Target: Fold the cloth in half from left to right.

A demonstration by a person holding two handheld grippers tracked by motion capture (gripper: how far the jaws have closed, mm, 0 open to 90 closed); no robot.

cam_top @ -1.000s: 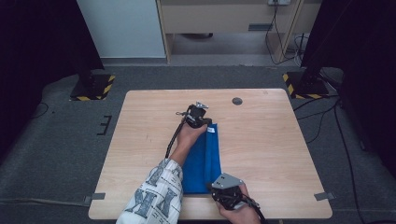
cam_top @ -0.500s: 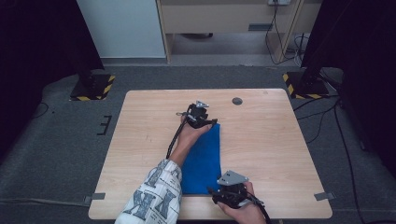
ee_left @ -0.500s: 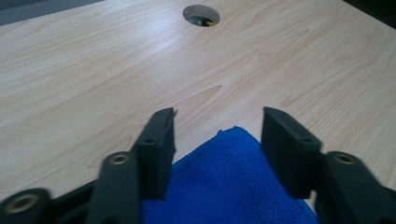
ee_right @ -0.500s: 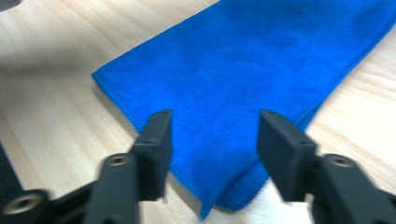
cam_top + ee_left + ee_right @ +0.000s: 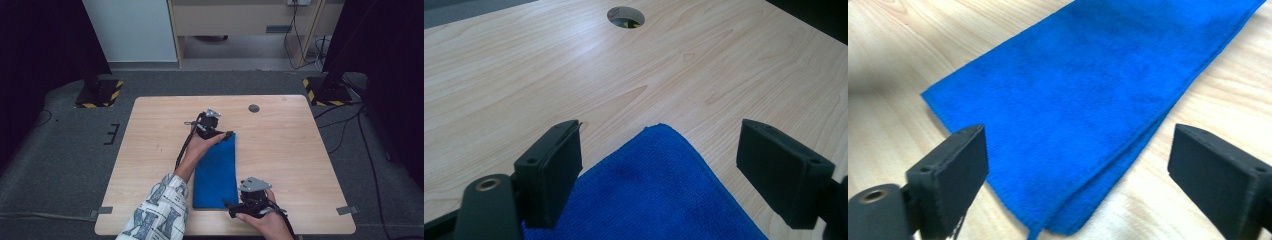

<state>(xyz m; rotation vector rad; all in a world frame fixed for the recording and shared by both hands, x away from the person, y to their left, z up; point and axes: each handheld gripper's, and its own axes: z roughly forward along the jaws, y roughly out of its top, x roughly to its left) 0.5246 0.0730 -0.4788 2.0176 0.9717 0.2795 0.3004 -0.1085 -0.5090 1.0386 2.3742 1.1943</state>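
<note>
Lying flatter than before, blue cloth (image 5: 216, 170), both hand-held grippers spread wide, left (image 5: 659, 175), right (image 5: 1078, 185)

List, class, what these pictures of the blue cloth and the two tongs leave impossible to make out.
- Blue cloth: its left edge, high view, lies under the forearm.
- Cloth's near part, left gripper view: cut off by the bottom edge.
- Round hole in the table: what is inside it is too small to tell.
- How many layers the cloth has: uncertain, right gripper view.
</note>
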